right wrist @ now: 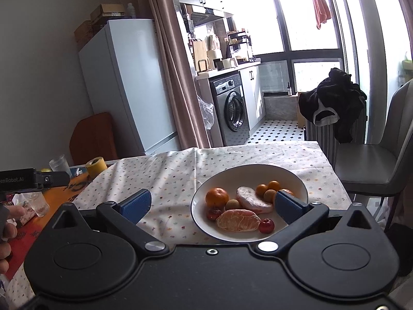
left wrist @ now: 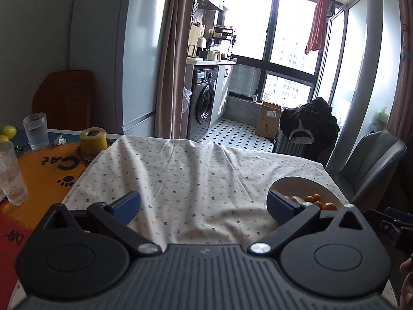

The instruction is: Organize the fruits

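A white bowl (right wrist: 247,171) sits on the flowered tablecloth (right wrist: 175,170). It holds an orange (right wrist: 216,196), a peeled citrus piece (right wrist: 238,220), a pale pink peeled piece (right wrist: 251,199), small orange kumquats (right wrist: 268,187), a small tan round fruit (right wrist: 233,204) and small red fruits (right wrist: 266,225). My right gripper (right wrist: 213,204) hangs open just before the bowl, its right finger over the bowl's right side. In the left wrist view my left gripper (left wrist: 204,205) is open over bare tablecloth (left wrist: 193,170), with the bowl (left wrist: 299,184) behind its right finger.
Left of the cloth, on an orange mat (left wrist: 46,170), stand two glasses (left wrist: 36,130), a roll of yellow tape (left wrist: 93,140) and yellow fruits (left wrist: 7,130). A grey chair (right wrist: 374,155) stands at the table's right. A person's hand (right wrist: 7,222) shows at the left edge.
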`<act>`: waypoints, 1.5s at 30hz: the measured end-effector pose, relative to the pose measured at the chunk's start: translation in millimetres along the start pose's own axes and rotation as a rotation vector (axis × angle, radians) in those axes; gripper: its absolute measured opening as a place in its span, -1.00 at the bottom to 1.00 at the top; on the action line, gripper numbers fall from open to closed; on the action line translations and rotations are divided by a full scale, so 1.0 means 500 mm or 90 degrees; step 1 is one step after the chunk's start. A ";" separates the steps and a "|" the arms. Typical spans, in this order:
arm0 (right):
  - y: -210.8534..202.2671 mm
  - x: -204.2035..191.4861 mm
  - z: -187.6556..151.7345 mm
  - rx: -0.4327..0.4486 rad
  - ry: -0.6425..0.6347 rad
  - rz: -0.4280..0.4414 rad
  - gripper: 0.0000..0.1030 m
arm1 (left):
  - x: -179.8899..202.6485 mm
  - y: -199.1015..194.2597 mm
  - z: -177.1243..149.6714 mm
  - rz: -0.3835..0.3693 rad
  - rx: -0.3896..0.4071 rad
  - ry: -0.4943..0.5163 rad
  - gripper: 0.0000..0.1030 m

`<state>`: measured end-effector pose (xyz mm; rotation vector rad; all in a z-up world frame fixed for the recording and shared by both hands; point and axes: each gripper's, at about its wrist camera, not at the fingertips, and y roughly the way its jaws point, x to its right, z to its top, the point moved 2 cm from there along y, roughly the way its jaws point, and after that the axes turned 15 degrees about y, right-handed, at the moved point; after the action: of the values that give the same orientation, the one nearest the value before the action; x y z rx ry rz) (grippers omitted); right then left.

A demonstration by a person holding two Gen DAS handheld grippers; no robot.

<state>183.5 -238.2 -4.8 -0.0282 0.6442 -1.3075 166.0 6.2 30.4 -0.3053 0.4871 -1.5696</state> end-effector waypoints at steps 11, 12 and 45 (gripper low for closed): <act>-0.051 -0.035 -0.006 0.004 -0.017 -0.014 1.00 | -0.042 -0.105 -0.024 0.023 0.015 -0.016 1.00; -0.056 -0.038 -0.007 0.005 -0.020 -0.015 1.00 | -0.043 -0.113 -0.027 0.023 0.017 -0.016 1.00; -0.194 -0.039 -0.074 -0.036 -0.039 -0.055 1.00 | -0.023 -0.269 -0.148 0.018 0.019 0.074 1.00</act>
<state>78.6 -236.1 9.0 -0.1429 0.6337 -1.3668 13.4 27.5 32.2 -0.1840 0.5558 -1.5723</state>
